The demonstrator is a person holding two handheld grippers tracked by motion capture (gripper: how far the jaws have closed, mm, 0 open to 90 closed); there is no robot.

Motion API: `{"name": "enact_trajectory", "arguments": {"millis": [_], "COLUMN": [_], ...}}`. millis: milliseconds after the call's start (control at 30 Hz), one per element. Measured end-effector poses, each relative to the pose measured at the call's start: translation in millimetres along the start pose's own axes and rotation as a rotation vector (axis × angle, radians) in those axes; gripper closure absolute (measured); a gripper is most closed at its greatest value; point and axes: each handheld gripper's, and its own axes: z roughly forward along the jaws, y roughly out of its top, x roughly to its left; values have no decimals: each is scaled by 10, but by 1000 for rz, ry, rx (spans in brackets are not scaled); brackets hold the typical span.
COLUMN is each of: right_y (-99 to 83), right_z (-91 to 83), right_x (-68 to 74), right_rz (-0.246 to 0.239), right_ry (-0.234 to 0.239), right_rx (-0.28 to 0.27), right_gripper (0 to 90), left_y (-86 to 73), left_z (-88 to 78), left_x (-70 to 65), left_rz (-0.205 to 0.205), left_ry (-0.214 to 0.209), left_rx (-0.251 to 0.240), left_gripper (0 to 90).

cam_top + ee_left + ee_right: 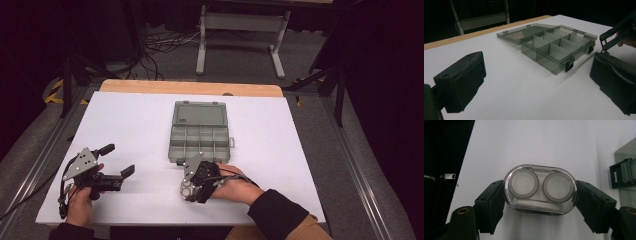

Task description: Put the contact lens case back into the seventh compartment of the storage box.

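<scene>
A grey see-through compartment box (200, 132) lies open in the middle of the white table, its lid folded back flat; it also appears ahead in the left gripper view (556, 47). Just in front of it, my right gripper (188, 188) is shut on a small clear oval case (186, 190) with two round wells. In the right gripper view the pads press on both ends of the case (540, 188), close above the table. My left gripper (119, 160) rests at the near left, jaws wide open and empty (536, 82).
The box's black latch (622, 173) sits just right of the held case. A wooden strip (190, 87) runs along the table's far edge. Beyond it, a white metal stand (240, 30) and loose cables (160, 45) are on the floor.
</scene>
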Motion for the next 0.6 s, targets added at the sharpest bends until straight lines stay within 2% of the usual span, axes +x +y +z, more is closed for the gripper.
{"name": "enact_trajectory", "arguments": {"millis": [600], "right_y": [15], "right_z": [-255], "right_x": [10], "right_rz": [-16], "right_ry": [-65], "right_rx": [-156], "right_gripper": [264], "left_y": [0], "left_z": [-2], "left_x": [1], "left_rz": [-2], "left_ry": [0], "left_rx": [-1], "left_gripper": [13]}}
